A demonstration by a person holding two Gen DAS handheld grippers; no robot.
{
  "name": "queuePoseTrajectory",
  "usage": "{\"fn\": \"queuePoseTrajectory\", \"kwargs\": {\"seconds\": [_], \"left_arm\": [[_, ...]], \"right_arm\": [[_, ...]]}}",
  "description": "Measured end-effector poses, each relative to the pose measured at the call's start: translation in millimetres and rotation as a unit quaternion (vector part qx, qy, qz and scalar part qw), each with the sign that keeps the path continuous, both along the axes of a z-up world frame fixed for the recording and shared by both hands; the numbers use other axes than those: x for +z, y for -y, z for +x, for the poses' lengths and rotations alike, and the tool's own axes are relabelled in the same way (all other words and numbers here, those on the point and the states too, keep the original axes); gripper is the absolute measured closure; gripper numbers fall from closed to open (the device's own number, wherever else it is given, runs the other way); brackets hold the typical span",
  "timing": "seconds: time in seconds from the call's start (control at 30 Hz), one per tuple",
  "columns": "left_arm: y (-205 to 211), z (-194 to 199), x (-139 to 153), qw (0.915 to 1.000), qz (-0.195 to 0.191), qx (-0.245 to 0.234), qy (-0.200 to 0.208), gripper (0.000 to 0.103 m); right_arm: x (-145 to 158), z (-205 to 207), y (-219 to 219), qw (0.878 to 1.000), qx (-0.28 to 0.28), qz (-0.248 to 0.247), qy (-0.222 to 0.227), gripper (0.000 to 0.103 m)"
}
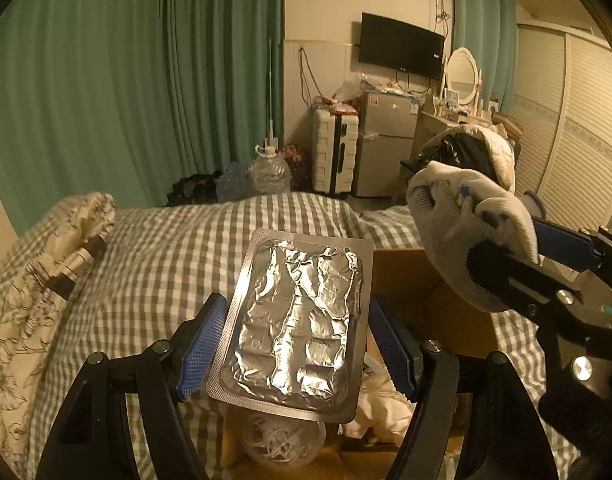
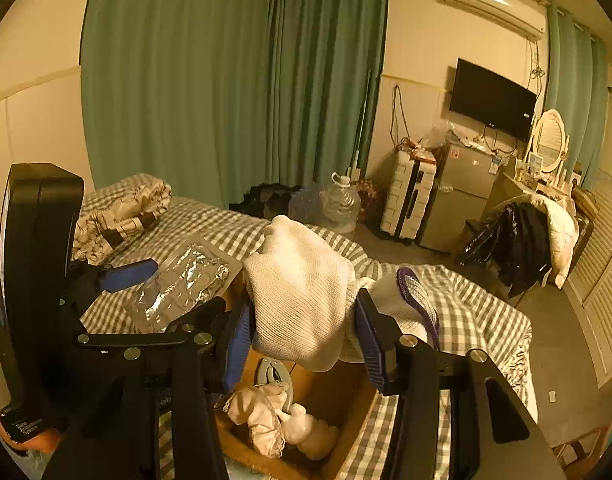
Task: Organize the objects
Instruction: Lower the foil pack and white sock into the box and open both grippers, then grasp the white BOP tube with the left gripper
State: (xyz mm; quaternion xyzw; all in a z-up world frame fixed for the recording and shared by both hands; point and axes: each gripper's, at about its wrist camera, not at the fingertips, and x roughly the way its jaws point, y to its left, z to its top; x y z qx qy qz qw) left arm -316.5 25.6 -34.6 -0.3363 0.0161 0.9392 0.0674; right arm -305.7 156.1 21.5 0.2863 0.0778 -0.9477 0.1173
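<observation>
The left gripper has its jaws pinching a foil blister pack by its long edges, the crinkled foil side facing the camera; no print shows on the foil. The right gripper has its jaws clamped on a white knit glove, which bulges up between the blue pads, a purple-trimmed cuff hanging to the right. Both are held above an open cardboard box that sits on the bed. Inside the box lie white cloth, a grey clip-like piece and, seen from the left wrist, a clear tub. The bed carries a grey checked cover, with a patterned quilt folded at its far end. Small white lettering on the left gripper's body is partly legible, seemingly "Data Acquisition System". Beyond stand green curtains, a water jug, a suitcase, a small fridge with an unreadable sticker, and a wall TV
</observation>
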Motion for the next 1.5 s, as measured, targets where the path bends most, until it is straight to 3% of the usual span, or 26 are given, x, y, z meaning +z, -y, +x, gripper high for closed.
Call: {"fn": "queuePoseTrajectory", "kwargs": {"seconds": [0.23,0.33,0.37,0.43,0.47,0.67,0.93,1.13,1.33,1.5], "left_arm": [[-1,-7,-17,0.9999,0.003,-0.009,0.008,0.029],[-1,-5,-18,0.9999,0.009,-0.011,0.010,0.024],[0,-3,-16,0.9998,0.011,-0.008,0.011,0.022],[2,1,-13,0.9999,0.013,0.001,0.010,0.007],[4,4,-11,0.9999,0.013,0.005,0.009,0.005],[12,33,17,0.9997,0.021,0.012,0.002,0.005],[17,97,69,0.9990,0.017,0.019,-0.038,0.000],[17,138,85,0.9983,0.002,0.025,-0.053,0.000],[10,171,68,0.9984,-0.015,0.022,-0.049,0.000],[-1,185,27,0.9994,-0.025,0.016,-0.016,0.000]], "right_arm": [[-29,-18,-4,1.000,-0.005,-0.009,0.014,0.055],[-28,-21,-11,1.000,-0.009,-0.024,0.001,0.043],[-27,-20,-11,1.000,-0.012,-0.024,-0.003,0.034],[-21,-15,-12,0.999,-0.019,-0.025,-0.018,0.026],[-16,-11,-13,0.999,-0.019,-0.028,-0.023,0.025],[15,24,-19,0.998,-0.029,-0.033,-0.038,0.019],[67,94,-27,0.997,-0.037,-0.015,-0.062,0.012],[85,148,-30,0.996,-0.046,0.001,-0.076,0.006],[68,189,-42,0.997,-0.057,0.000,-0.058,0.005],[22,202,-51,0.996,-0.081,0.007,-0.024,0.005]]}}
